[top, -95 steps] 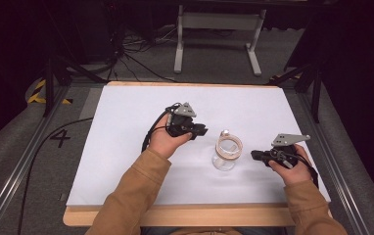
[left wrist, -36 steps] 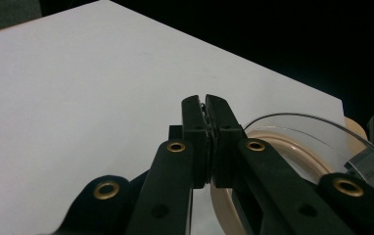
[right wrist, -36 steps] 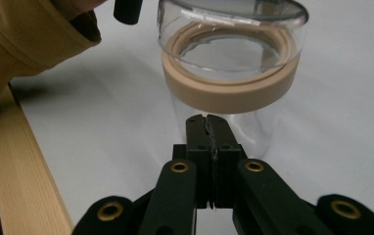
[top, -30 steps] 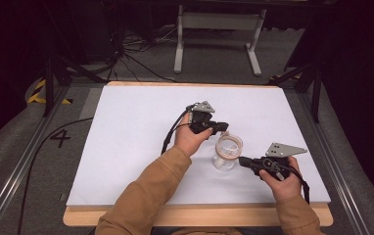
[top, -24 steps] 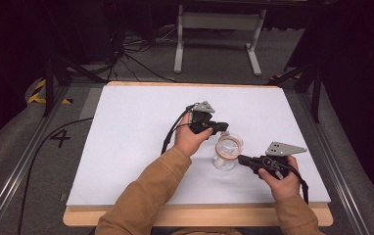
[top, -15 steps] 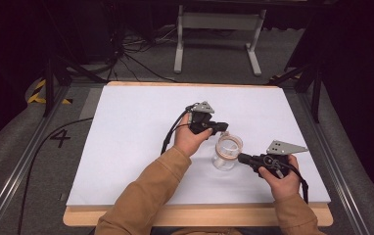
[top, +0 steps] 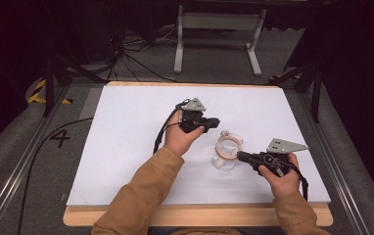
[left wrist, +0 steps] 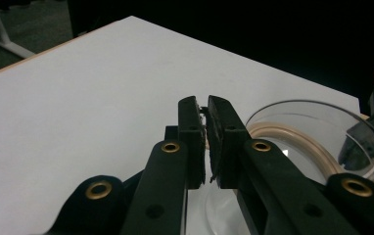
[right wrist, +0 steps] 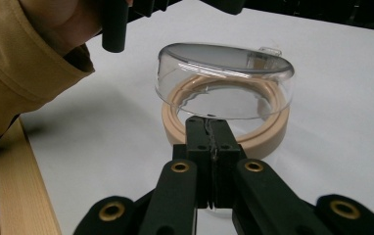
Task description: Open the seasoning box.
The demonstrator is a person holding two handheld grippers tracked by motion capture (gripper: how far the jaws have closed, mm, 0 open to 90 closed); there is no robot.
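Note:
A small clear jar with a beige ring round its mouth stands right of the table's middle. A clear lid sits tilted above the ring. My right gripper is shut, and its tips rest against the near side of the ring. I cannot tell if anything is pinched between them. My left gripper is shut with nothing between its pads. It hovers just beyond the jar, with the lid to its right.
The white table top has a wooden front edge. A tan sleeve reaches across the near middle. Behind the table stand a metal frame and floor cables. A floor rail marked 4 runs at the left.
Since the earliest frame the left gripper has moved right to the jar, and the right gripper has moved left up against it. Over the last second almost nothing has shifted.

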